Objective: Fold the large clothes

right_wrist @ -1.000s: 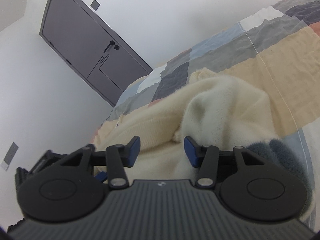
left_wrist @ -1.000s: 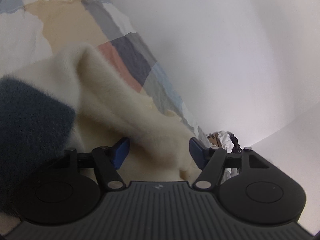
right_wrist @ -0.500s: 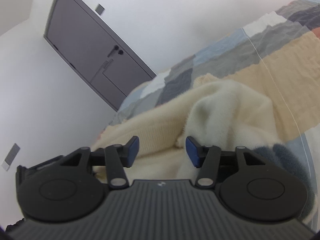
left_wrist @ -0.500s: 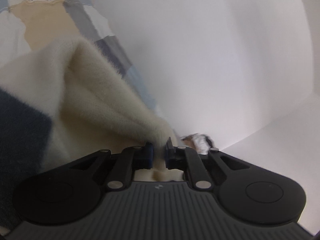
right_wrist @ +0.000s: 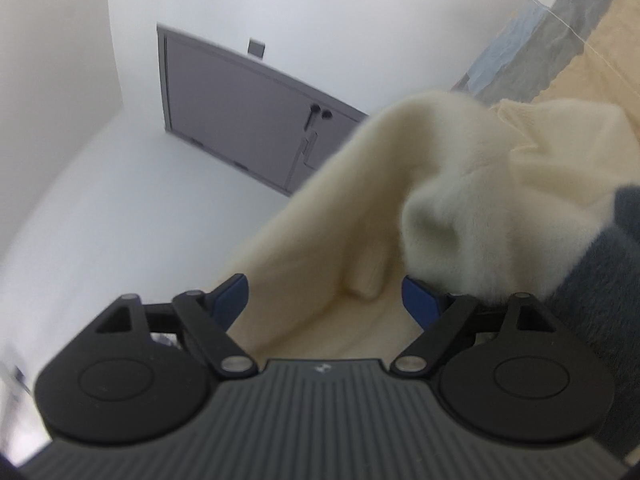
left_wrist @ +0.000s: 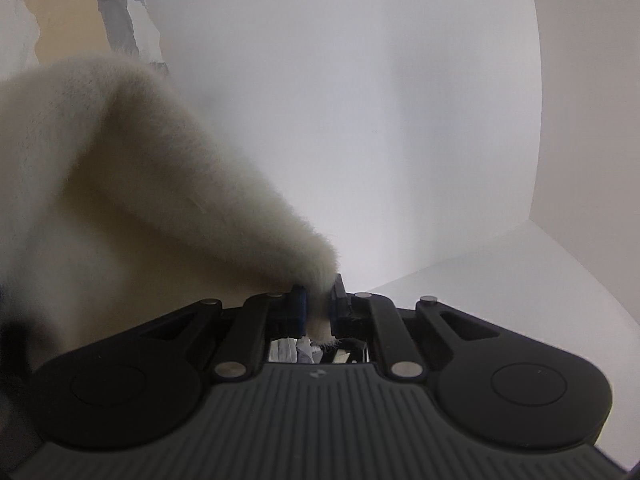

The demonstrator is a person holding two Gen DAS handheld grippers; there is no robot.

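Pinching a fuzzy cream fleece garment [left_wrist: 132, 184] by one narrow edge, the left gripper [left_wrist: 318, 312] has its blue pads pressed together on a small tuft of pile. The fabric rises from the jaws and drapes up and to the left of that claw, so it hangs taut, not slack. Judgement: the grip sits at an edge so the layer can be lifted and carried over for a fold.

Right gripper [right_wrist: 324, 300] is spread wide, jaws opening, blue pads well apart. Cream fabric lies between and ahead of its fingers, but neither pad presses it; the right pad just touches or sits under a fluffy lump, cannot tell which. Looks like this claw is readying for a second grab on the bunched hem ahead of it, giving two hold points for a wide item.

Dark blue-grey fuzzy panel [right_wrist: 600, 272] of the same garment sits right of the right claw, touching its right finger arm. Patchwork quilt in beige, grey and blue squares [right_wrist: 592, 32] lies beyond and above-right of that claw, under the garment; it also shows far upper-left of the left claw [left_wrist: 60, 20]. Grey double door [right_wrist: 240, 112] stands up and left of the right claw, blurred.

Task judged early: garment bunched, no flat fold visible.
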